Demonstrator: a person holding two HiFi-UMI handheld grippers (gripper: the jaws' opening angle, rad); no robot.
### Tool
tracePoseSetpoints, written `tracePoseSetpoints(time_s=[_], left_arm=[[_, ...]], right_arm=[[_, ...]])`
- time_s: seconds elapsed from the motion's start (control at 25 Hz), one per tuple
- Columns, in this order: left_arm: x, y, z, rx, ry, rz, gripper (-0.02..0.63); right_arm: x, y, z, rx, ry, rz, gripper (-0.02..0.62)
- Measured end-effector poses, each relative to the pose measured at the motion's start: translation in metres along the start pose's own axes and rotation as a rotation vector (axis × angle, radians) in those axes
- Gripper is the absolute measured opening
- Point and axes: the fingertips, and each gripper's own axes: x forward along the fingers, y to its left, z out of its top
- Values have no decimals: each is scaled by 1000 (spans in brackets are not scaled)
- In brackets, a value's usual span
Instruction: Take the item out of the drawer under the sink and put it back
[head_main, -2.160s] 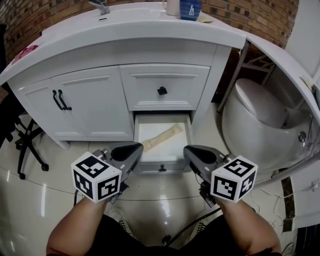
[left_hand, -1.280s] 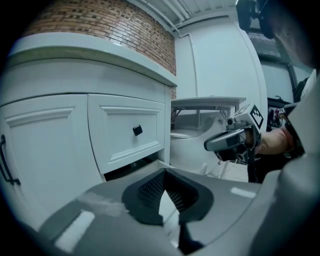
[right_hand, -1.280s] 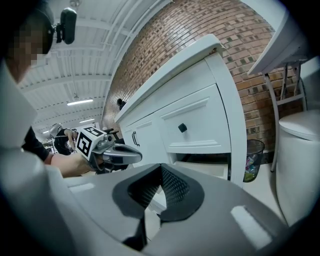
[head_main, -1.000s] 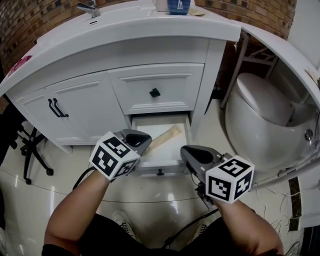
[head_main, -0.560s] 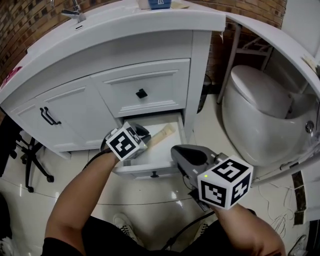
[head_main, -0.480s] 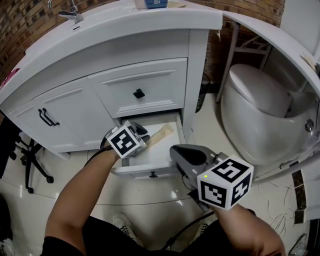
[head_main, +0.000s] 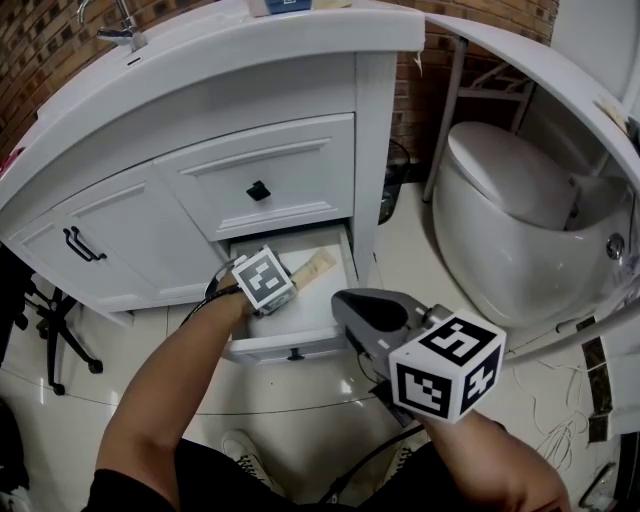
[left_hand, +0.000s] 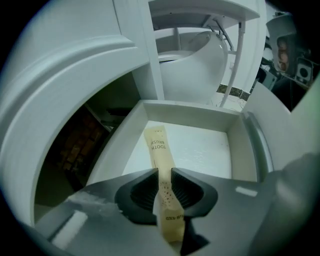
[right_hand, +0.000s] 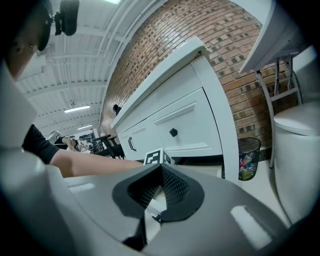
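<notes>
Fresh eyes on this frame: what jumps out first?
The left gripper is inside the open bottom drawer, jaws closed on a slim beige toothbrush packet that runs lengthwise along the drawer. Next comes the right gripper with its marker cube, held in front of the drawer, jaws together on nothing. A white toilet stands to the right of the vanity.
</notes>
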Motion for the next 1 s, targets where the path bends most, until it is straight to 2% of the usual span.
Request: tracePoseSetpoints(time_s=[0.16, 0.28, 0.36, 0.56, 0.88, 1.0], left_arm=[[8, 1, -9, -28, 57, -27, 66], [8, -1, -5, -72, 43, -65, 62], [8, 1, -4, -106, 24, -63, 44], [-6, 1, 1, -167, -51, -54, 11], [-75, -15, 15, -136, -215, -31, 9], [-105, -18, 12, -129, -271, 11, 9]], right_arm=[[-1, 2, 3, 6, -6, 4, 3], [-1, 3, 2, 1, -1, 5, 3], [-1, 2, 2, 1, 0, 2, 3], [-1, 2, 1, 1, 3, 0, 3], [3, 12, -1, -14, 9, 7, 3], [5, 17, -5, -17, 17, 9, 3]])
